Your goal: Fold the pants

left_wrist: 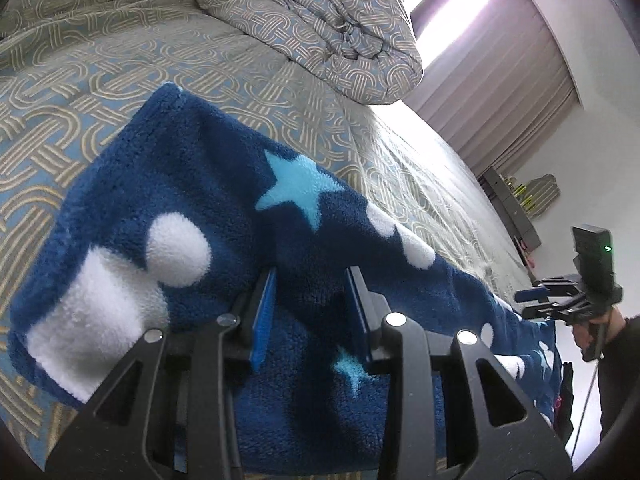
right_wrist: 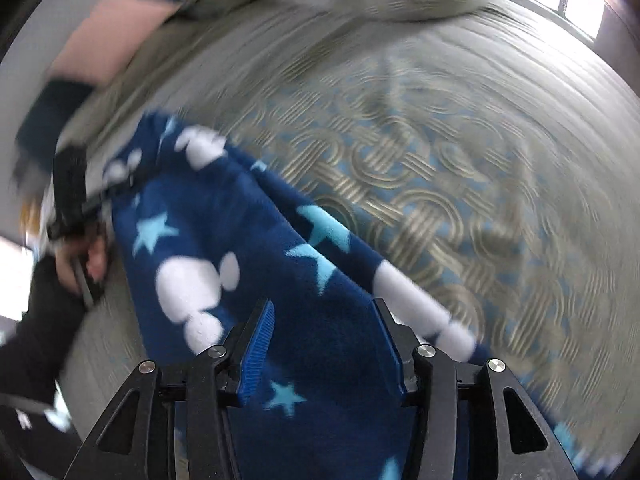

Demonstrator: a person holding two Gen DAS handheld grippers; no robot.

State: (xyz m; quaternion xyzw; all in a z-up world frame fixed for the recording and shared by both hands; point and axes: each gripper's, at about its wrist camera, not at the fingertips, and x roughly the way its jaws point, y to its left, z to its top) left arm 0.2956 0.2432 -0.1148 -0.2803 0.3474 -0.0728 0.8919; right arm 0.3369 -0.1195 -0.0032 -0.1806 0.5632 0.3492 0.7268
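Note:
The pants (left_wrist: 208, 208) are dark blue fleece with light blue stars and white shapes, stretched in a long band over the bed. My left gripper (left_wrist: 314, 280) is open just above one end of them, the fleece showing between its blue pads. My right gripper (right_wrist: 324, 312) is open over the other end of the pants (right_wrist: 248, 248), with fleece between its pads. The right gripper also shows in the left wrist view (left_wrist: 536, 300) at the far end. The left gripper shows in the right wrist view (right_wrist: 116, 190), at the far end. The right wrist view is motion-blurred.
The bed cover (left_wrist: 120, 60) is blue-grey with a beige woven pattern. A bunched duvet (left_wrist: 320, 16) lies at the head of the bed. A curtained window (left_wrist: 500, 52) and a grey shelf (left_wrist: 512, 204) stand beyond the bed. A pink pillow (right_wrist: 112, 36) lies at the bed's far side.

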